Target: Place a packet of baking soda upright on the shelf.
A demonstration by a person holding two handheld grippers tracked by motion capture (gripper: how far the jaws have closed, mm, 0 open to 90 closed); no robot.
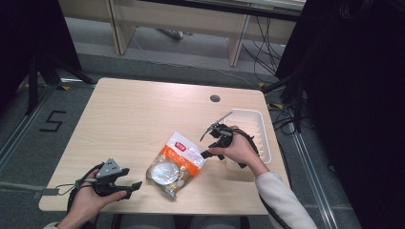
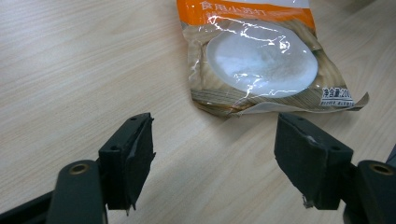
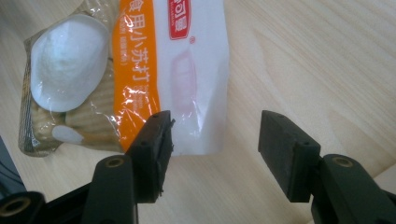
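A plastic packet [image 1: 175, 163] lies flat on the wooden table [image 1: 138, 114], printed orange and white, with a picture of white powder in a bowl. My right gripper [image 1: 207, 142] is just right of it, jaws wide apart and pointing at its white end. In the right gripper view the packet [image 3: 140, 70] lies ahead, and its near edge reaches between the fingertips of the right gripper [image 3: 219, 149] without touching the pads. My left gripper [image 1: 133, 185] rests near the table's front left edge. In its own view the left gripper [image 2: 219, 158] stands open, just short of the packet [image 2: 257, 65].
A white ribbed tray [image 1: 260, 125] stands at the table's right edge, just behind my right hand. A small round cable hole [image 1: 215, 98] sits near the far edge. Dark stands and cables surround the table on the floor.
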